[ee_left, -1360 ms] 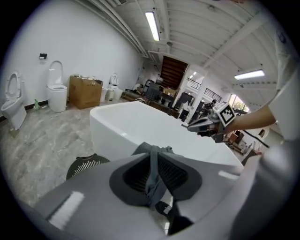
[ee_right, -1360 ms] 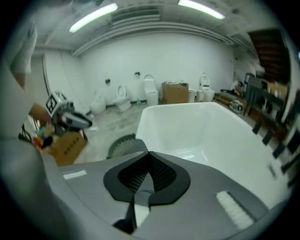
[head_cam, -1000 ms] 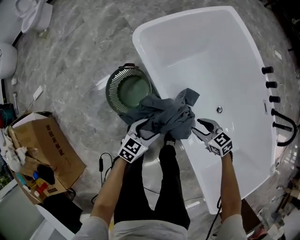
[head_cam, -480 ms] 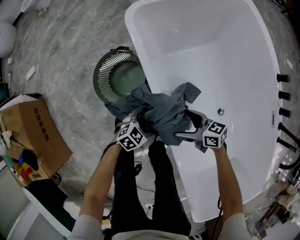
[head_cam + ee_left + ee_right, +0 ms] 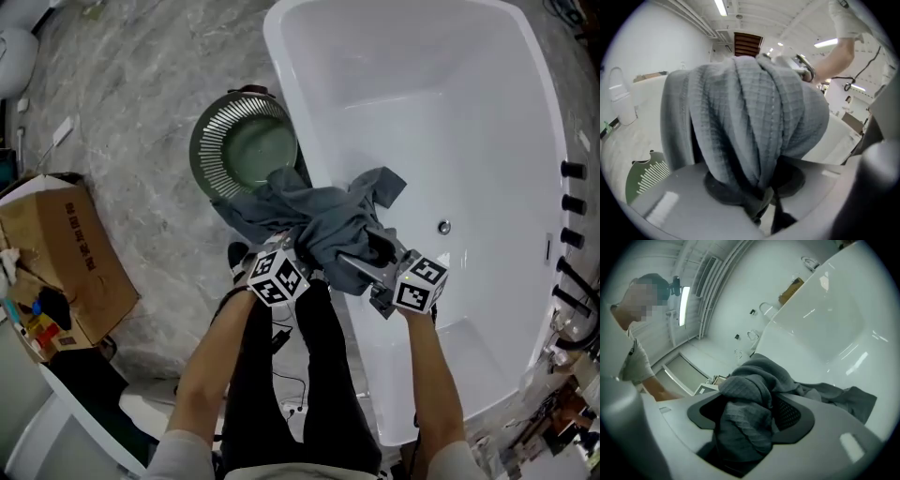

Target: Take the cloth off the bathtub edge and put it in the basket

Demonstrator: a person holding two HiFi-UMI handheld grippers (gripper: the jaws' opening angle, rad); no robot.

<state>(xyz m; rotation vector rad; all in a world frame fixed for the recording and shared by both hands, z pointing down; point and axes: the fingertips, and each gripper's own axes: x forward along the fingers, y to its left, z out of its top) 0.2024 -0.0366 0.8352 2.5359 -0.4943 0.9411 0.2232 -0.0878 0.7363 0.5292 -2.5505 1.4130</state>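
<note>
A grey cloth (image 5: pixel 323 220) lies bunched over the near edge of the white bathtub (image 5: pixel 286 89), one end trailing toward the green slatted basket (image 5: pixel 201 150) on the floor beside the tub. My left gripper (image 5: pixel 286 249) is at the cloth's floor side, jaws closing, with a fold of the cloth (image 5: pixel 750 122) pinched between its pads (image 5: pixel 787 176). My right gripper (image 5: pixel 367 253) is on the tub side, jaws also closing, and a thick wad of cloth (image 5: pixel 747 404) fills the gap between them. The basket (image 5: pixel 644 176) shows low left in the left gripper view.
A cardboard box (image 5: pixel 66 253) full of odds and ends stands on the marble floor at left. Black taps (image 5: pixel 572 202) line the tub's right rim and a drain (image 5: pixel 444 227) sits in its bottom. The person's black-trousered legs (image 5: pixel 281 375) are right below the grippers.
The right gripper, open beside the cloth a second ago, has moved left into it and closed on a wad. The left gripper has pushed in under the cloth's left side.
</note>
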